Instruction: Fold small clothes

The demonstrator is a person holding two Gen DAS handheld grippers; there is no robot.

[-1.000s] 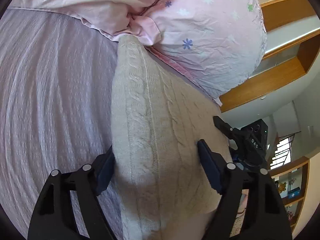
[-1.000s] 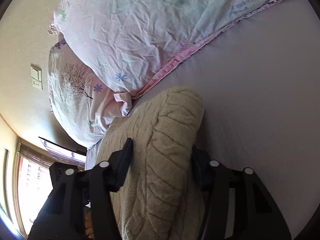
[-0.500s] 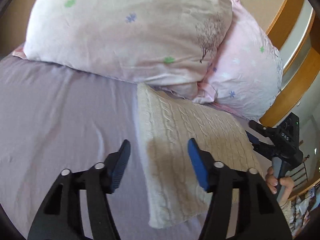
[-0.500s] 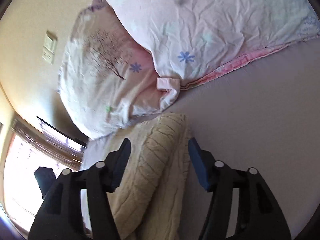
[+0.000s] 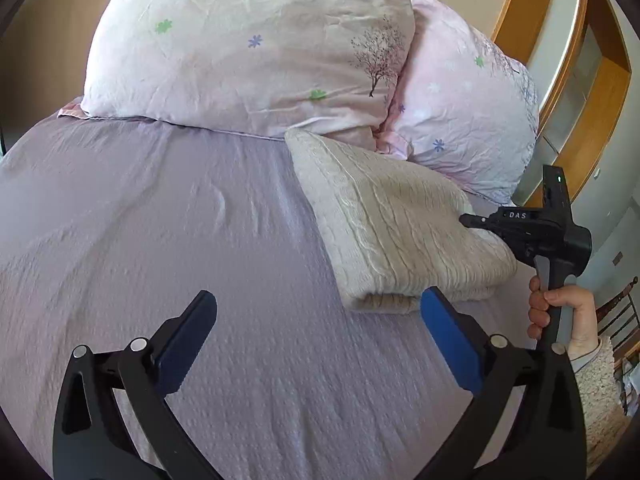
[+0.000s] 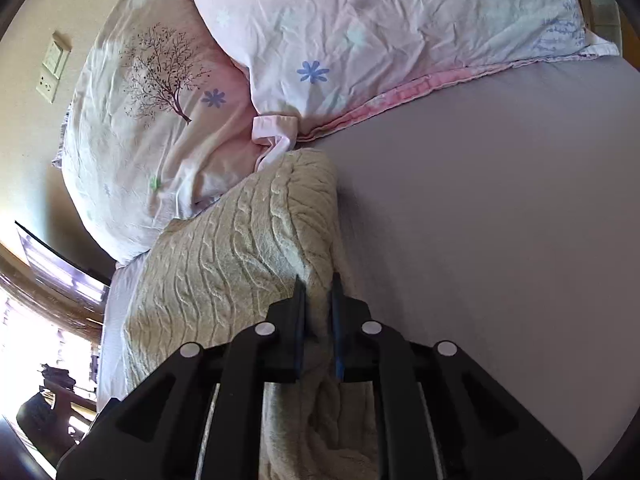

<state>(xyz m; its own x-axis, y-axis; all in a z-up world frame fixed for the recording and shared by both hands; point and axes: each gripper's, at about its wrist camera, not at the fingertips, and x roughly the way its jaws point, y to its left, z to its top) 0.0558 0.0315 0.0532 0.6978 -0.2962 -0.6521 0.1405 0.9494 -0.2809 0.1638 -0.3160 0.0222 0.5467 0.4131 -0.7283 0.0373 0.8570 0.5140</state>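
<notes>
A folded cream cable-knit sweater point(image 5: 392, 232) lies on the lilac bed sheet point(image 5: 180, 240), its far end against the pillows. My left gripper point(image 5: 318, 332) is open and empty, above the sheet just short of the sweater's near folded edge. My right gripper point(image 6: 316, 296) is shut on a ridge of the sweater point(image 6: 240, 248) at its right edge. In the left wrist view the right gripper point(image 5: 480, 222) shows at the sweater's right side, held by a hand point(image 5: 556, 308).
Two pink floral pillows point(image 5: 248, 48) point(image 5: 464, 112) lie at the head of the bed behind the sweater. A wooden headboard frame point(image 5: 560, 92) rises at the right. A wall socket point(image 6: 52, 68) and a bright window point(image 6: 36, 292) are at the left of the right wrist view.
My left gripper has drawn back off the sweater and stands open over the sheet. My right gripper has closed from open onto the sweater's right edge.
</notes>
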